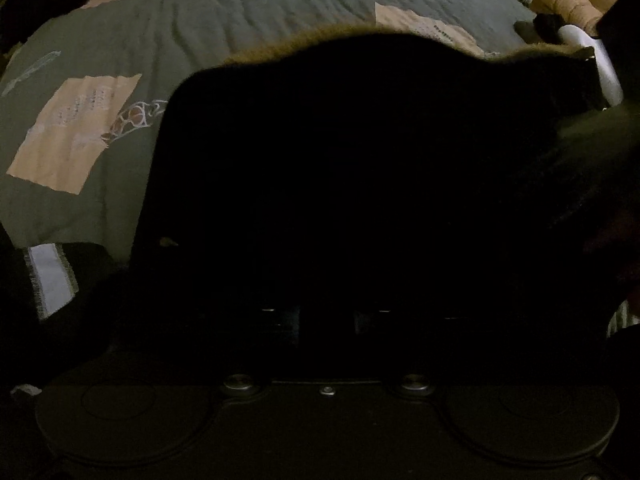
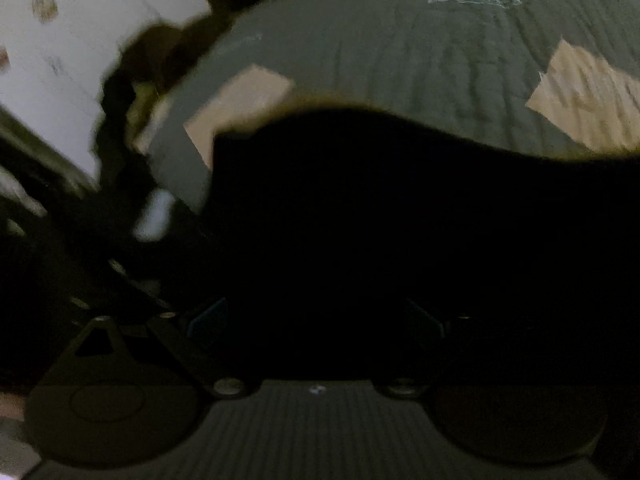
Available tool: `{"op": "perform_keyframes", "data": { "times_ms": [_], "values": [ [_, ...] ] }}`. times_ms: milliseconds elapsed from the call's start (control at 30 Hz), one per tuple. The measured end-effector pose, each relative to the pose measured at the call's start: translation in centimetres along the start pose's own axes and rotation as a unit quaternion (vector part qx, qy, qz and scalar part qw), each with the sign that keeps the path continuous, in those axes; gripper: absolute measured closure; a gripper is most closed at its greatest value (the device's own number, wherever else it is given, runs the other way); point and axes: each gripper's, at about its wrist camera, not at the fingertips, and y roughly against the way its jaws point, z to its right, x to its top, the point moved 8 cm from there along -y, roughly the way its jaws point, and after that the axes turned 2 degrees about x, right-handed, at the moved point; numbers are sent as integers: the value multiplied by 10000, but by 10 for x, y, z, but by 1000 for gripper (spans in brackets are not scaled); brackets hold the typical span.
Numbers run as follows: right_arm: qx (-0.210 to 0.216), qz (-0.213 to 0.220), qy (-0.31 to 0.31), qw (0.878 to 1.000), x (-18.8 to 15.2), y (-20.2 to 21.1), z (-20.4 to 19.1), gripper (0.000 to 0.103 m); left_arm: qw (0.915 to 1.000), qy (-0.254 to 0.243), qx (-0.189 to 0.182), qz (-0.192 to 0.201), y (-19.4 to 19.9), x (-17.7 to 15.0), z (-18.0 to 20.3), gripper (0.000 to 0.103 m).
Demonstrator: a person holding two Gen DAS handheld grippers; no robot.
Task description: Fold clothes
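Bed quilt (image 1: pixel 256 40) is matte grey-green, stitched in wavy ridges, w/ tan rectangular patches and pale fish-shaped appliqués. A white strip with a frayed, fringed edge (image 1: pixel 50 276) shows at the lower left of my left view.

The black garment (image 1: pixel 360 168) lies on the bed right in front of both my claws and fills most of each view. It's so dark I get no weave, seams or folds, just a flat black mass. The top edge is a rounded hump with a fuzzy, softly lit rim; the left side drops in a fairly straight line. In the right view the same cloth (image 2: pixel 400 220) has a squarish left corner and a top edge sagging toward the right.

Left claw (image 1: pixel 326 316): fingers lost in the black cloth, can't tell if it's wide, narrow or holding. Right claw (image 2: pixel 316 316): same, only dim bluish pads (image 2: pixel 208 320) visible, spread apart, tips hidden, so can't tell.

Right view is motion-blurred; a white surface w/ brownish spots (image 2: pixel 60 40) sits upper left.
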Motion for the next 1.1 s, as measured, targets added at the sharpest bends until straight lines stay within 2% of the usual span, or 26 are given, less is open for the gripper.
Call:
{"op": "perform_keyframes", "data": {
  "times_ms": [100,133,267,433,600,933,1100],
  "values": [
    [-405,-194,438,9980,-10,-16,2,9,10000,26,-1,-21,7,0,-5,85],
    [-362,-214,430,9982,-11,-15,4,9,10000,27,9,-43,9,0,-7,86],
    [32,-229,242,9994,-13,-8,7,9,9998,107,23,-139,14,-3,-20,87],
    [524,-248,8,9983,-16,2,12,8,9987,400,-282,-100,22,-2,-26,87],
    [1012,-309,-184,9942,-18,5,12,8,9980,404,-473,-63,26,-2,-25,87],
    [1966,-586,-408,9779,-19,-15,-6,8,9905,815,-1109,63,37,-11,-38,87],
    [2436,-723,-519,9658,-19,-24,-15,8,9880,916,-1241,101,38,-12,-43,87]
  ]
}}
